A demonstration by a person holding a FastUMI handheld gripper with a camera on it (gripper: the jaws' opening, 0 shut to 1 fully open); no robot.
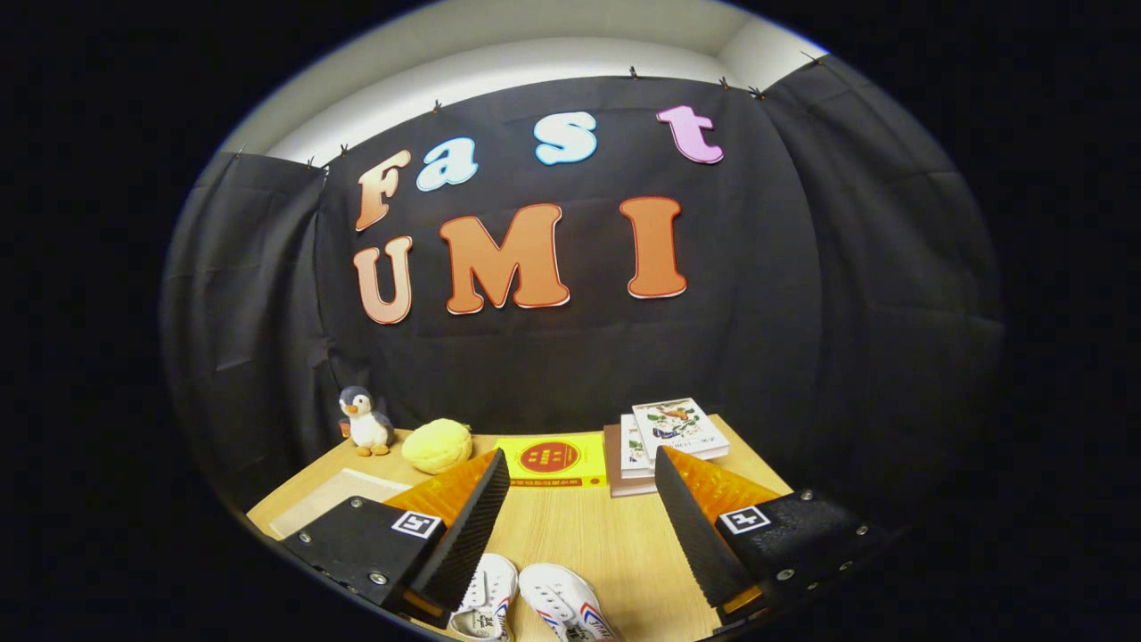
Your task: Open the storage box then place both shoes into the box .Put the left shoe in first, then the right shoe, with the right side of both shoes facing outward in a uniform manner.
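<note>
Shoes, two of them, white canvas sneakers lying side by side on a pale wood-grain table (579,535), low between the gripper (584,526) fingers. Left-hand shoe (486,599) with white laces and a rounded rubber toe cap, long axis running roughly away from the camera, leaning slightly rightward at its far end. Right-hand shoe (563,602) angled the other way, far end tipped leftward, red and blue stripes along its outer side. Near ends of both cut off from sight, so toe versus heel hard to confirm.

Fingers spread wide apart, gripping nothing, hanging above the tabletop; each a black ribbed wedge backed with orange plastic, mounted on a black block bearing a square black-and-white marker.

Beyond the fingers, along the far table edge: a small plush penguin (364,423), grey and white with orange beak and feet; a fuzzy yellow ball-like plush (437,445); a flat yellow book (551,459) with a red round emblem; a stack of books (664,437) with illustrated white covers. A pale flat tray-like sheet (334,497) lying on the table beside the left finger.
</note>
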